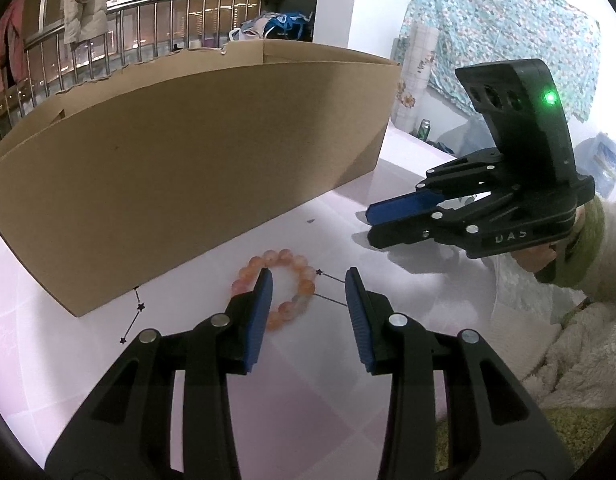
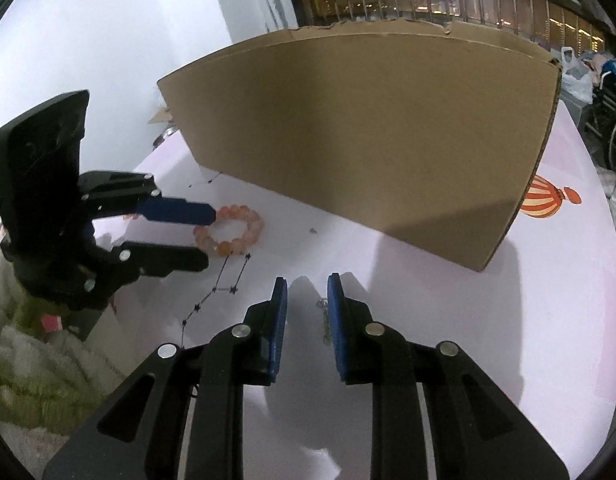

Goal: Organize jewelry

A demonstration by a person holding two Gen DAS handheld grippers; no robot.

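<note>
A bracelet of orange-pink beads (image 1: 302, 280) (image 2: 254, 224) lies flat on the pale pink table (image 1: 308, 380) in front of a cardboard box (image 1: 188, 160). My left gripper (image 1: 310, 280) (image 2: 209, 238) stands open over it. Its left finger covers the ring's left side, and the pads do not press on the beads. My right gripper (image 2: 308, 284) (image 1: 368, 226) is open low over the table to the right. A thin silver chain (image 2: 326, 322) lies along the inner face of its right finger, part hidden behind it. I cannot tell whether it touches the pad.
The tall cardboard box (image 2: 368, 140) walls off the back of the table. Black star-and-line drawings (image 2: 228, 280) and a balloon print (image 2: 544, 200) mark the tabletop. A green can (image 1: 425, 128) stands far right. A fluffy sleeve (image 1: 580, 340) holds the right gripper.
</note>
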